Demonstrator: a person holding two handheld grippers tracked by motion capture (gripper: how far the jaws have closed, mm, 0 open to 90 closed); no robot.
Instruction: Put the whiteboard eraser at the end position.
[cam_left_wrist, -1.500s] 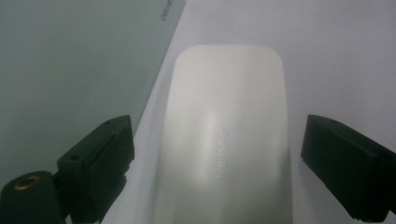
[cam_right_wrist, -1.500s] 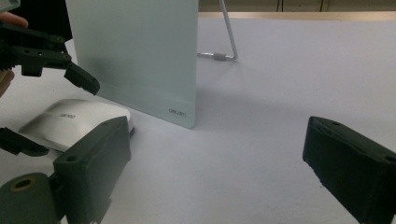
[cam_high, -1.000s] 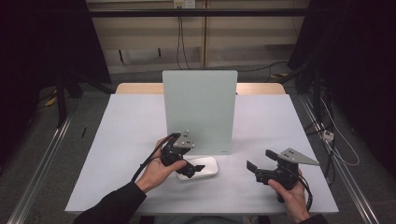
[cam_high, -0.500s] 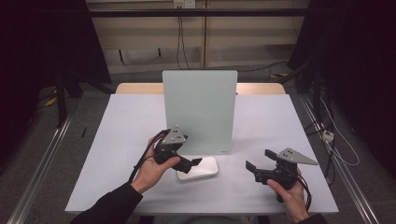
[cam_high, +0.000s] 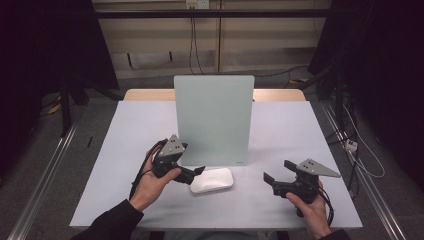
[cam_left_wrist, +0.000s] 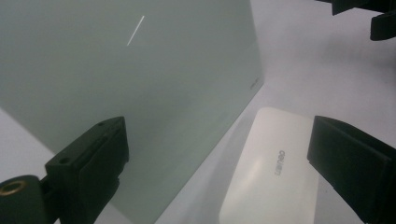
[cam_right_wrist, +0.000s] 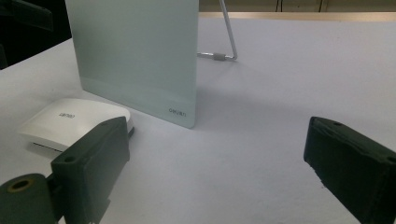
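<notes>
One eraser: flat, long axis along desk's near edge
Left gripper: wide, at eraser's left end
Right gripper: wide, empty

Both grippers black w/ blocky matte jaws. Left gripper has a grey three-cornered plate on top, black cable looping at its near-left side. Right gripper has the same plate, cable trailing near. Brass-coloured screw hole at each jaw base. Dark sleeves on both forearms.

1 white eraser; 1 upright pale-green board; 1 table; 2 grippers.
</notes>
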